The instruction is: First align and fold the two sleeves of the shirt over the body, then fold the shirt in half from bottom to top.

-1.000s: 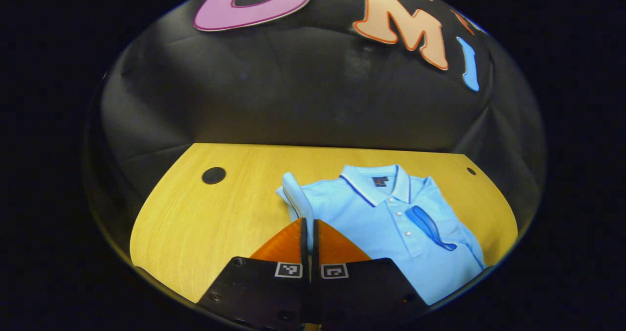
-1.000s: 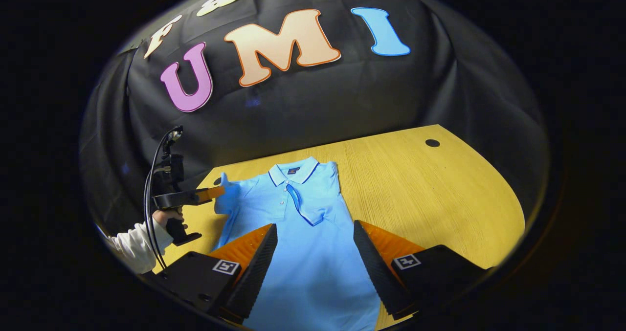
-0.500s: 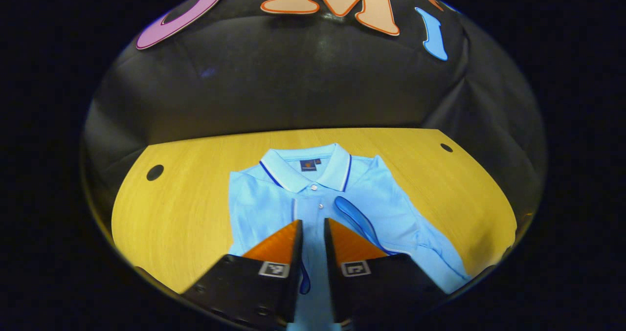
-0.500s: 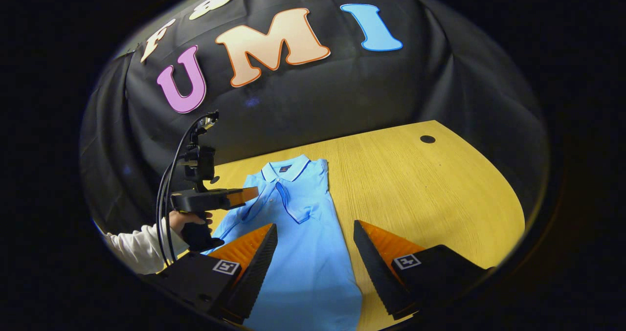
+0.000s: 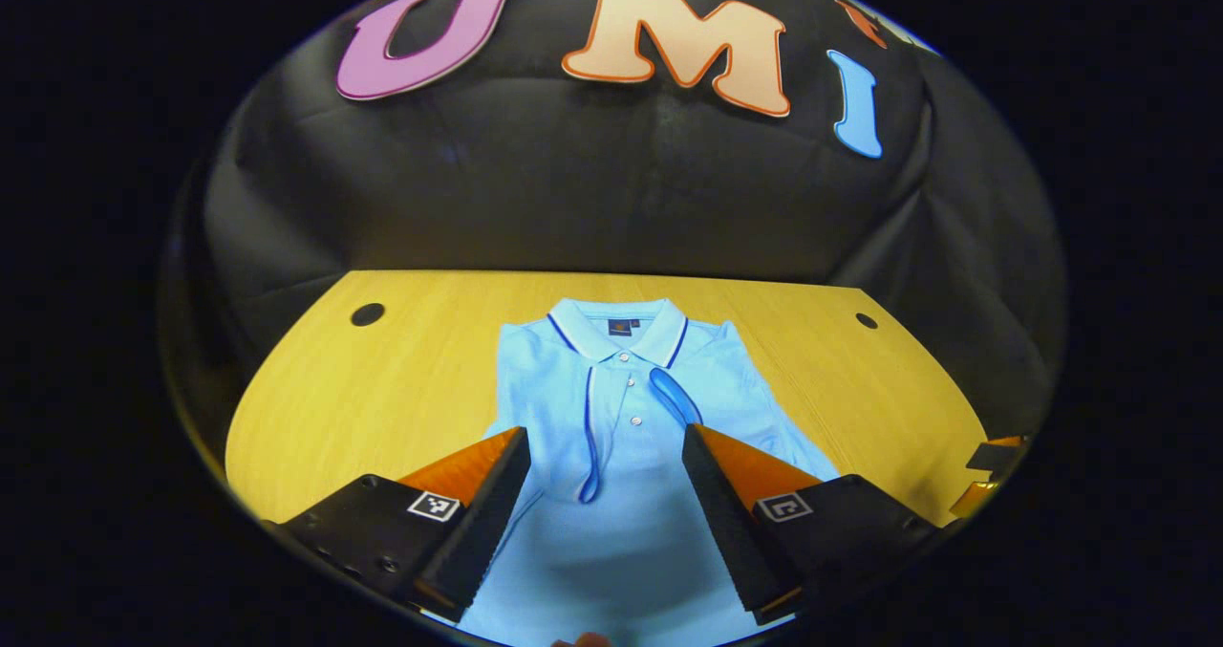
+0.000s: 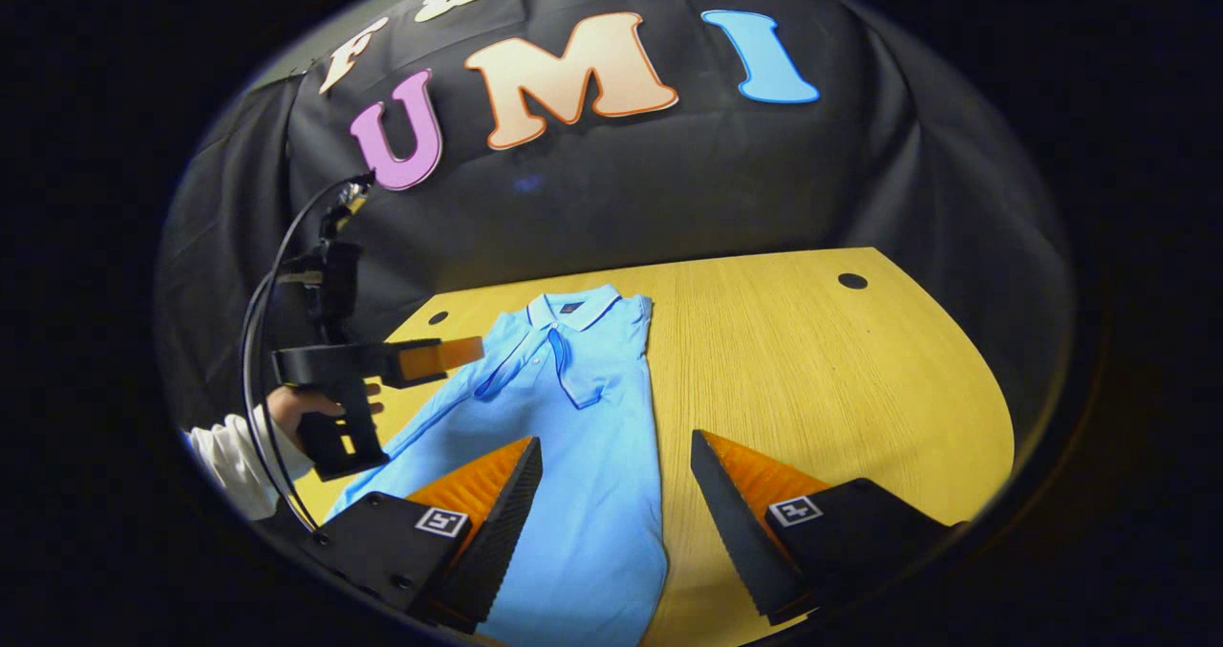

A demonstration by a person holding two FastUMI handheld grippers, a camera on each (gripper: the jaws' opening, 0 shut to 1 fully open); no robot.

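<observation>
Hem of the light blue polo shirt (image 5: 621, 532) is cut off at the bottom of both views, so can't tell how it lies down there. Shirt's flat on the yellow wooden table (image 5: 382, 389), collar toward the booth wall, both sleeves folded over the body. Lots of bare table to its right in the right gripper view. Left gripper (image 5: 604, 494) has gone from pinched on the sleeve 1 s ago to fingers apart, holding nothing. Right gripper (image 6: 616, 508) stays spread wide, empty, above the lower shirt.
</observation>
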